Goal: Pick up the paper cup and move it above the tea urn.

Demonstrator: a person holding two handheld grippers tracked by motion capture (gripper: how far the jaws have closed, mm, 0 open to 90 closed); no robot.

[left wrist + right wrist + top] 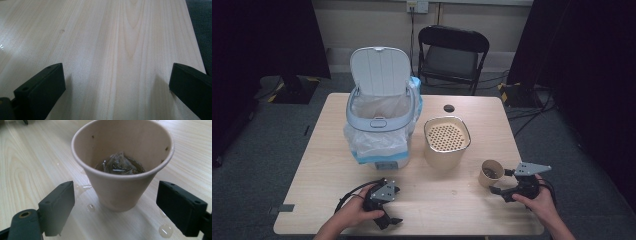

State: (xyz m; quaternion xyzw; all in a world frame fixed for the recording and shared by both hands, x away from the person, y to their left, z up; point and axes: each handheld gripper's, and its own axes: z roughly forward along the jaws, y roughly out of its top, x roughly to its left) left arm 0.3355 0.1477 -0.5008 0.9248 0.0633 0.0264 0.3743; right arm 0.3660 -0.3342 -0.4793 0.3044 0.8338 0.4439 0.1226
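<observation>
A brown paper cup (491,172) stands upright on the table's front right. A wet tea bag (119,165) lies in a little dark liquid at its bottom. My right gripper (501,181) is open just to the right of the cup. In the right gripper view the cup (120,195) stands between and just ahead of the two jaws, with a gap on each side, and my right gripper (116,191) touches nothing. My left gripper (396,205) rests near the front left edge. It is open (116,72), with nothing but bare wood between its jaws.
A white bin (379,125) with its lid up and a plastic liner stands on the wooden table (437,200) at mid-left. A beige container (446,142) with a perforated top sits beside it. Water drops (165,230) lie around the cup. A black chair (452,55) stands behind the table.
</observation>
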